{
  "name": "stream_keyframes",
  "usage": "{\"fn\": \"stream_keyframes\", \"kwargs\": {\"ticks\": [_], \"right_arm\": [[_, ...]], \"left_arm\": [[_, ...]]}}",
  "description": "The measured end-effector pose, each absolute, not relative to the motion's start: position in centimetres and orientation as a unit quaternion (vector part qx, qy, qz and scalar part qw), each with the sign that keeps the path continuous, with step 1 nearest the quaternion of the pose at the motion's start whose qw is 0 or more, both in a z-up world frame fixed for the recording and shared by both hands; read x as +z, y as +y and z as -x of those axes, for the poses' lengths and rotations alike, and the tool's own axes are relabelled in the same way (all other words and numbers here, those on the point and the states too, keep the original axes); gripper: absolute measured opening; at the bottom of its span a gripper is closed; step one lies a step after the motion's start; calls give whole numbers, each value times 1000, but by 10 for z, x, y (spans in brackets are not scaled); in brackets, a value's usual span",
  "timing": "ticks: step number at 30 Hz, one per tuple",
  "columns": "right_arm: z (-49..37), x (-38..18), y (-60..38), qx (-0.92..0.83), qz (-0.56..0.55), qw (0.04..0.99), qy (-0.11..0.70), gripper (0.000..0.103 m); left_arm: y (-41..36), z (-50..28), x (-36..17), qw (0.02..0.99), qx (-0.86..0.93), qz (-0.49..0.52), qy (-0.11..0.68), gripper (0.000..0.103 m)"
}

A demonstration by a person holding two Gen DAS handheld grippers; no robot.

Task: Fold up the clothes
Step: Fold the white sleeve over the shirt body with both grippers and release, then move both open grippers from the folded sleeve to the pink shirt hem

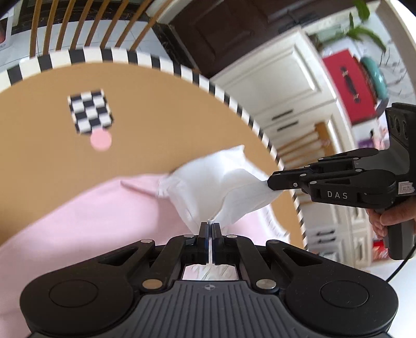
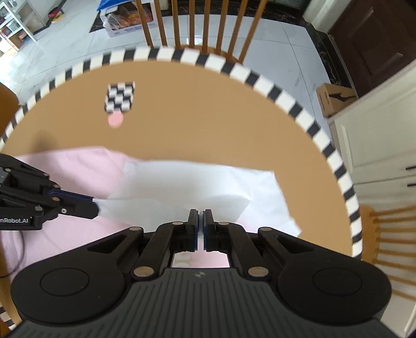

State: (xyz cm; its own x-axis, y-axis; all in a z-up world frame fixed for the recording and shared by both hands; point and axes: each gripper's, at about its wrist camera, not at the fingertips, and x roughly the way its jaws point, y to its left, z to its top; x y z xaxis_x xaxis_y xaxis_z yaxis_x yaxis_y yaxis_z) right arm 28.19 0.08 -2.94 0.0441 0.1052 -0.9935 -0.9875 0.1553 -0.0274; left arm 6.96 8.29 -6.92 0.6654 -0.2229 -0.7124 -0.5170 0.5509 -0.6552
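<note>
**Both grippers pinched on the white cloth above the pink one**

My left gripper has its jaws pressed together on a thin fold of the white cloth, which rises straight out from between the fingertips. My right gripper is closed the same way, with only a sliver of white fabric showing in the slot between its pads. From the left wrist view I see my right gripper come in from the side, its tips biting another corner of the same cloth, my right hand wrapped on the handle. So there are two grippers, two pinch points, one white piece.

That white cloth is lifted and puffed between the two holds, creased and bunched near the left grip, spreading flatter toward the far right, where its loose edge trails over the table. Under it lies one pink garment, smooth and spread across the near side of the table.

Farther out on the tan tabletop sit one checkered square and one pink dot, touching each other. The rim is striped black and white. Beyond it stands a wooden spindle-back chair.
</note>
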Motion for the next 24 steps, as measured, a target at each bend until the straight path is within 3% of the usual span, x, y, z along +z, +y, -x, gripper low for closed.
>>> {"fn": "stream_keyframes", "kwargs": {"ticks": [12, 19, 24], "right_arm": [[-265, -83, -35, 425, 457, 586, 517, 10], [-259, -96, -56, 383, 486, 570, 541, 17], [-255, -85, -66, 372, 490, 568, 546, 23]], "left_arm": [[51, -84, -107, 798, 98, 390, 449, 3], [29, -84, -114, 802, 71, 349, 480, 17], [23, -82, -110, 783, 64, 357, 506, 21]]}}
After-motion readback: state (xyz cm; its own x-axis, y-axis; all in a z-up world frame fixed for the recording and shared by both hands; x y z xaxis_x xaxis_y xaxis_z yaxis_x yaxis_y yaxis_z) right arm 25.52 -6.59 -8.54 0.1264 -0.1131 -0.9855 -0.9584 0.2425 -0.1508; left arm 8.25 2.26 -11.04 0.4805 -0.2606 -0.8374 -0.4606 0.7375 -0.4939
